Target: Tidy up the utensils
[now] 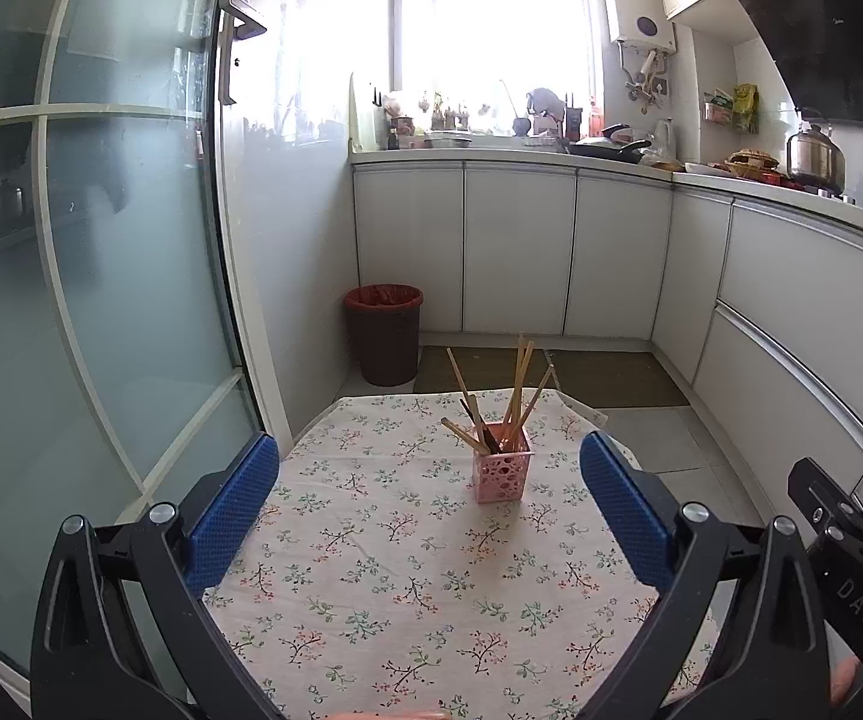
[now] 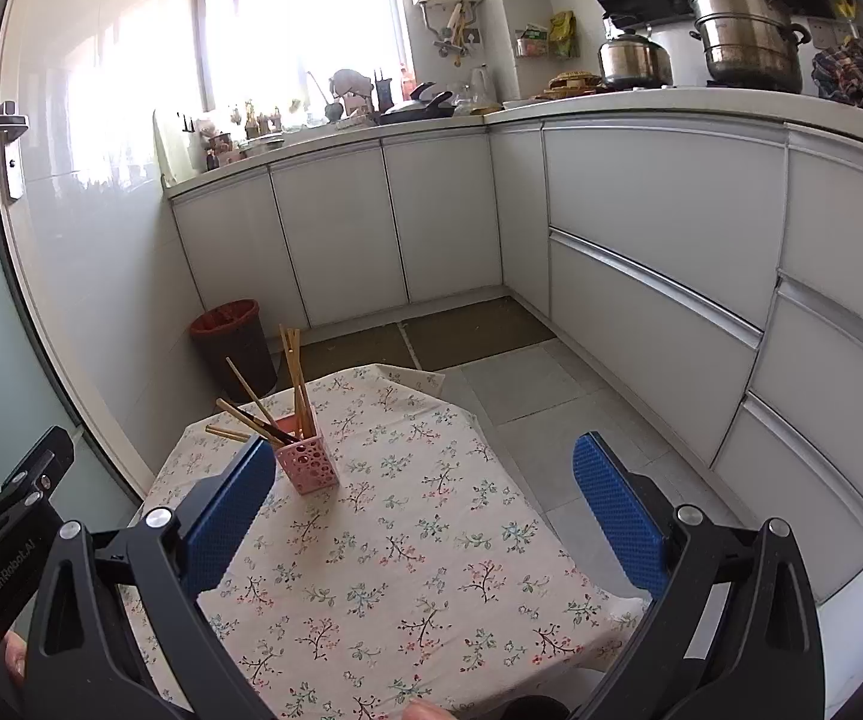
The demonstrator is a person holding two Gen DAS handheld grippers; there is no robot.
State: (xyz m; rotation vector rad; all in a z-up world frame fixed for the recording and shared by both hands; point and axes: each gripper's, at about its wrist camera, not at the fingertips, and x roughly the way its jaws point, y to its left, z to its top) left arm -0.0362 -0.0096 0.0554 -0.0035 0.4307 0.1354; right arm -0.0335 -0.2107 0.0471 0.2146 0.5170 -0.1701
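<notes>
Hovering both tongs, left tongs (image 1: 429,492) and right tongs (image 2: 423,495), apart and empty over the desk (image 1: 371,588); chopsticks (image 1: 515,390) look already in the pink holder (image 1: 502,471), so straighten only leaning ones.

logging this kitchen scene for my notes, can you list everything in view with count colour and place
utensil holder: one, pink, perforated, upright on the table
chopsticks: several, pale wood plus a dark one, standing splayed in the holder
tablecloth: one, white with floral print, covering the table
waste bin: one, brown with red liner, on the floor by the cabinets
cabinets: white, along the walls under the counter
kettle: one, steel, on the counter
steamer pot: one, steel, stacked, on the counter
frying pan: one, black, on the counter
water heater: one, white, wall beside the window
left claw: open, empty, above the table
right claw: open, empty, above the table
</notes>
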